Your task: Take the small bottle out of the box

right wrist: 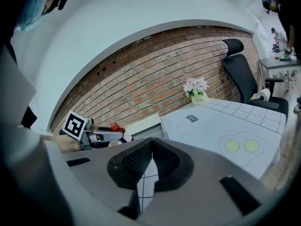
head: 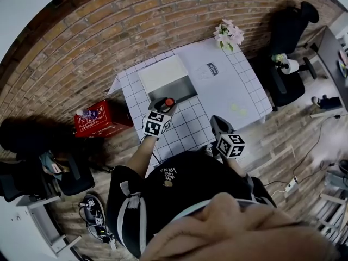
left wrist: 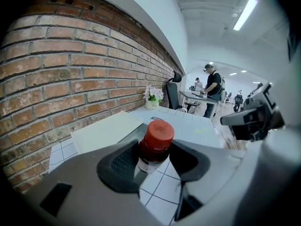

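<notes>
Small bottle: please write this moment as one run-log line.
left gripper: shut on small bottle | small bottle: red cap, outside box, above table | right gripper: jaws shut, empty

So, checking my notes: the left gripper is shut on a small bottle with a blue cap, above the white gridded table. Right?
Not quite: the cap is red, not blue. The left gripper view shows the left gripper shut on a small bottle with a red cap, above the white gridded table.
</notes>
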`<state>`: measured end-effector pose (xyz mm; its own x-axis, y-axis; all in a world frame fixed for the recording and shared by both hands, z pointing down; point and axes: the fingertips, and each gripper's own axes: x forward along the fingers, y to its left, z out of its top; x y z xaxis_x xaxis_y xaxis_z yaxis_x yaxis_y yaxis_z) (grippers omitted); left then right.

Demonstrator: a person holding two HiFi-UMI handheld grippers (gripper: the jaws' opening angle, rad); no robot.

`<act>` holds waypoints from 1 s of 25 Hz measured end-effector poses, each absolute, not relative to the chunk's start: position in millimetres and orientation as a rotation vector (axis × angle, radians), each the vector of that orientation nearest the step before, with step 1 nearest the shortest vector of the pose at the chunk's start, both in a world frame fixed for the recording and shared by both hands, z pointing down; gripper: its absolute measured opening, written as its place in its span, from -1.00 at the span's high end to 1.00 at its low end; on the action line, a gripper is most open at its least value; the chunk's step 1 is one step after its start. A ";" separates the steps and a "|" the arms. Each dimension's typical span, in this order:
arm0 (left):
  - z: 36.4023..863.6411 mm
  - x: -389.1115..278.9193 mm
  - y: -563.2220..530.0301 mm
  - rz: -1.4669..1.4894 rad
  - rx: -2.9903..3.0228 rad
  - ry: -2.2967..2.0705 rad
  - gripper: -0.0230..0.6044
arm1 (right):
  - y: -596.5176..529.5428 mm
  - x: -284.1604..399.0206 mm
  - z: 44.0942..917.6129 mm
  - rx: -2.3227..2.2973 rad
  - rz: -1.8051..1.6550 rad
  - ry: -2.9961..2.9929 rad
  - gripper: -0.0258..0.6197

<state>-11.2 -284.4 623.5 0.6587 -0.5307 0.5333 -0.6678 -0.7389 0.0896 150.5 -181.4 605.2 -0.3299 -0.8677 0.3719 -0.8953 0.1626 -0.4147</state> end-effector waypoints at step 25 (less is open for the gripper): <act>633.5 -84.2 -210.9 0.643 2.630 -0.867 0.27 | -124.9 93.4 613.3 1.996 0.889 -2.224 0.91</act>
